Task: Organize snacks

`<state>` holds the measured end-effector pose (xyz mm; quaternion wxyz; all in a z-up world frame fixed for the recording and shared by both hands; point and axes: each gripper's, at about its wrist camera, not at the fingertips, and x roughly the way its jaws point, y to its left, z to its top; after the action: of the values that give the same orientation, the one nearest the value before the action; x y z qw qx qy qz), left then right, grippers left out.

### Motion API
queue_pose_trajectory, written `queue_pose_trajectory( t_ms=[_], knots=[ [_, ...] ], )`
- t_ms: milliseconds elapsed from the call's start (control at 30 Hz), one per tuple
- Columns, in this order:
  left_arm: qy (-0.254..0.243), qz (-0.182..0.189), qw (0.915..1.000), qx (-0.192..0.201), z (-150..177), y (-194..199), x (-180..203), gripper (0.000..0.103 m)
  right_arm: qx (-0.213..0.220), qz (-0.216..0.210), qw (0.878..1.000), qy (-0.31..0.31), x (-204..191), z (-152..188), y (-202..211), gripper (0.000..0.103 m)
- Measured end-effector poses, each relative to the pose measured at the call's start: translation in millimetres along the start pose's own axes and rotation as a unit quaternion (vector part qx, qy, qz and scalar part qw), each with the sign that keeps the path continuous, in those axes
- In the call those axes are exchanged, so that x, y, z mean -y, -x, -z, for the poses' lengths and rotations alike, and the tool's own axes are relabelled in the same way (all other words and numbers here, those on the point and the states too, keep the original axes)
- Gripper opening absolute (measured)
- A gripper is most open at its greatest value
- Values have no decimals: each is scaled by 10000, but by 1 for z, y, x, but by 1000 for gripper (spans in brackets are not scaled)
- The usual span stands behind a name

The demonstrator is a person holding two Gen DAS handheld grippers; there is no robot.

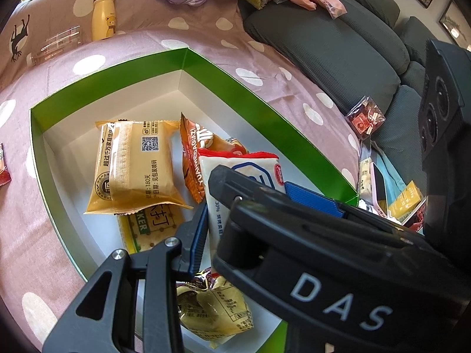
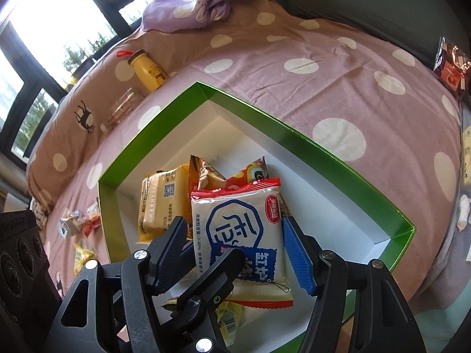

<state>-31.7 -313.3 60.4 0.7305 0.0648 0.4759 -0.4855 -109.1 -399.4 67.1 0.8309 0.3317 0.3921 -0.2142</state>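
A white snack packet [image 2: 238, 229] with a blue emblem and red seams stands tilted over the open green box [image 2: 164, 117]. My right gripper [image 2: 235, 225] is shut on it, a blue pad pressed against each side edge. In the left wrist view the right gripper [image 1: 257, 182] crosses in front with the packet [image 1: 235, 173] between its fingers. My left gripper [image 1: 215, 220] is shut on the packet's lower corner; one of its fingers [image 2: 223, 264] lies across the packet's front. Inside the box [image 1: 117, 73] lie a yellow packet [image 1: 138, 161], an orange packet [image 1: 191, 153] and a cracker pack [image 1: 147, 226].
The box sits on a pink spotted sheet. A yellow bottle [image 1: 103, 14] and a clear jar [image 1: 56, 47] stand behind it. A red snack bag [image 1: 365, 117] rests by the grey sofa cushion [image 1: 323, 47]. Loose snacks [image 2: 79, 223] lie left of the box.
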Motion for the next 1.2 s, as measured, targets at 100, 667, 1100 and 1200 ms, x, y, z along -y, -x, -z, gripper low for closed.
queue_pose_trajectory(
  t_ms=[100,667,1100,1200],
  knots=[
    [7,-75,10000,-2,0,1,0,34,45,-22,10000,-18,1,0,1,68],
    [123,-716,9932,905,25,84,-21,62,635,-320,9971,271,-23,8,32,71],
    [1557,-2002,9528,1669,93,184,-108,88,683,-523,9884,1252,-91,28,35,81],
    [1909,-2304,9380,1753,116,197,-134,88,607,-561,9849,1519,-108,37,32,81]
  ],
)
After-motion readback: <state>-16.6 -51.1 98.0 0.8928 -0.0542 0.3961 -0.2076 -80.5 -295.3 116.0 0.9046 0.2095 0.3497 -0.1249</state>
